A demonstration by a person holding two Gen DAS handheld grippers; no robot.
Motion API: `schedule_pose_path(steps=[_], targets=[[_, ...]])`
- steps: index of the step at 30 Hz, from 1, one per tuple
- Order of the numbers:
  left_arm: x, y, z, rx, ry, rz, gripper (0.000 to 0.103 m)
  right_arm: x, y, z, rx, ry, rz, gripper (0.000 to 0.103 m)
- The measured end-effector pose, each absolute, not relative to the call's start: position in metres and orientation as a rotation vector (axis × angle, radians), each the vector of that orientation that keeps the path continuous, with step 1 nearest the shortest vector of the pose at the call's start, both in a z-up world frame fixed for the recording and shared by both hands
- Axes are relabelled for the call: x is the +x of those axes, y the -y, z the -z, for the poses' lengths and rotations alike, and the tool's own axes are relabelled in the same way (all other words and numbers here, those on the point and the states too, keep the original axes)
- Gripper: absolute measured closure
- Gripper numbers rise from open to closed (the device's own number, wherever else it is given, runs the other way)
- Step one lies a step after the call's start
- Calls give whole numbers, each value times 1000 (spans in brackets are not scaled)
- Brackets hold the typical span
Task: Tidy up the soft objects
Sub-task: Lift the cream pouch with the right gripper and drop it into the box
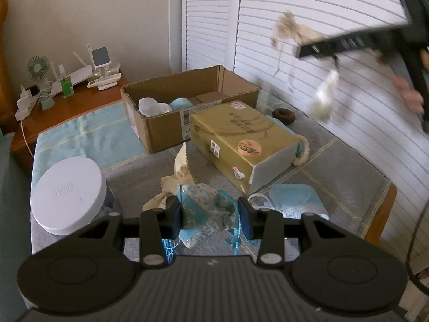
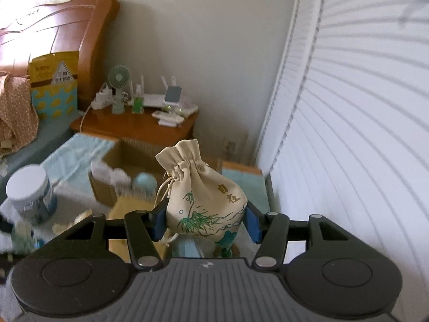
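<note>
In the left wrist view my left gripper point(image 1: 211, 214) is shut on a blue patterned pouch point(image 1: 211, 209) with trailing blue ribbon, just above the grey cloth. My right gripper point(image 2: 205, 221) is shut on a cream drawstring bag point(image 2: 203, 201) printed with green bamboo, held up in the air. The left wrist view shows that right gripper point(image 1: 303, 47) blurred at the upper right, with the cream bag point(image 1: 288, 28) sticking out past its fingers. An open cardboard box point(image 1: 161, 131) behind holds white and blue soft things.
A gold carton point(image 1: 236, 139) lies in front of the cardboard box. A white-lidded jar point(image 1: 67, 196) stands at left. A blue face mask point(image 1: 295, 198), a cream cloth point(image 1: 179, 171) and a brown ring point(image 1: 283, 114) lie on the grey cloth. White louvred doors run along the right.
</note>
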State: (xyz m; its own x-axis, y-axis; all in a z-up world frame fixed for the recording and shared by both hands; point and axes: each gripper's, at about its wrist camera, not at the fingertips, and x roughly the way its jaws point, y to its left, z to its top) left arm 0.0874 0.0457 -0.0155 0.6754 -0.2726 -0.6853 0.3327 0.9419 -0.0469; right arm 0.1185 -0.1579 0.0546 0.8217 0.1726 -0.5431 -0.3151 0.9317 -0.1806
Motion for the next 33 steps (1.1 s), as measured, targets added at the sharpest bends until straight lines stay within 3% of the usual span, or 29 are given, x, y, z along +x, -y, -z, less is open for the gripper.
schedule_pose_path(steps=[13, 29, 31, 33], targets=[[99, -54, 22, 42, -771, 317, 63, 229, 110, -84, -256, -534, -399, 41], [111, -59, 35, 19, -808, 279, 63, 290, 93, -3, -307, -670, -435, 42], [113, -59, 35, 20, -812, 280, 63, 290, 96, 3, -318, -706, -432, 39], [113, -58, 35, 25, -812, 281, 62, 287, 101, 8, -332, -716, -416, 27]])
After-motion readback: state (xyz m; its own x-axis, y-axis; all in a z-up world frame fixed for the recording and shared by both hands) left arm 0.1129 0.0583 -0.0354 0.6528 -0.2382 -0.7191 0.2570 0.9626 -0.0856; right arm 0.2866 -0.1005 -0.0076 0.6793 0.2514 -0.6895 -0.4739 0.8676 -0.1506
